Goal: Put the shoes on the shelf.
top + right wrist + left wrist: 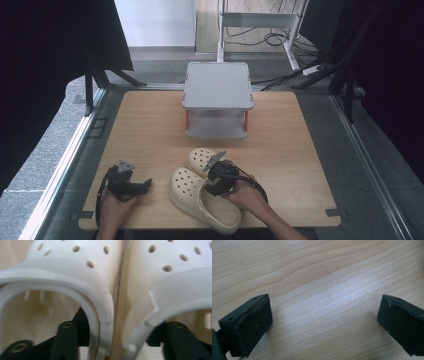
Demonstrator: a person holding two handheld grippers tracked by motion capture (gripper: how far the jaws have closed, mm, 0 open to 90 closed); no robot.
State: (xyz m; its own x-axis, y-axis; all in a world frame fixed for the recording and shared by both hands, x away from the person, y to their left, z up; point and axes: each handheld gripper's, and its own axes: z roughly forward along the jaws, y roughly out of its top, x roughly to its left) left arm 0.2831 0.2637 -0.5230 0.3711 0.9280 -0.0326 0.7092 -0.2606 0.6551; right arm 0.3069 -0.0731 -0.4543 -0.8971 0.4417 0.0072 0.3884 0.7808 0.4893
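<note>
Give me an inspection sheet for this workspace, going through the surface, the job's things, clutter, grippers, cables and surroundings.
Surface: wooden table, bare grain under the left gripper.
Job's things: two cream clogs, side by side, inner walls touching.
Clutter: grey step stool at the far edge.
Grippers: left gripper open, nothing between the jaws; right gripper has one jaw inside each clog, shut on the two inner walls.
Cables: black cables on the floor beyond the table.
Surroundings: dark curtains, grey floor.
</note>
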